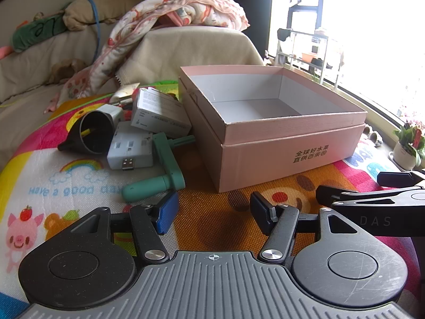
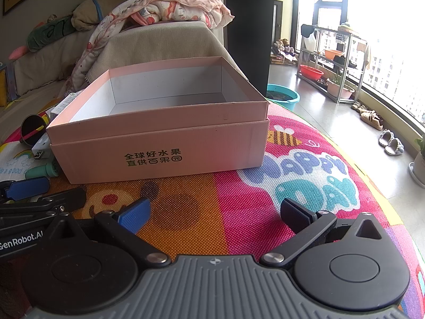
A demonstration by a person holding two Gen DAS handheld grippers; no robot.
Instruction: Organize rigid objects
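Still at the start: box mid-frame empty, your left gripper and right gripper both spread, holding nothing. Next, reach left-of-centre for the green handle.

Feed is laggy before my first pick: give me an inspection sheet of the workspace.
Surface: colourful play mat, soft.
Job's things: pink box open, nothing in it; left of it, a heap: black funnel, white adapter, green handle tool, white carton.
Clutter: nothing seen on the mat besides these.
Grippers: left tongs open, right tongs open, both holding nothing.
Cables: blue cord on sofa.
Surroundings: blanket, window, plant rack.
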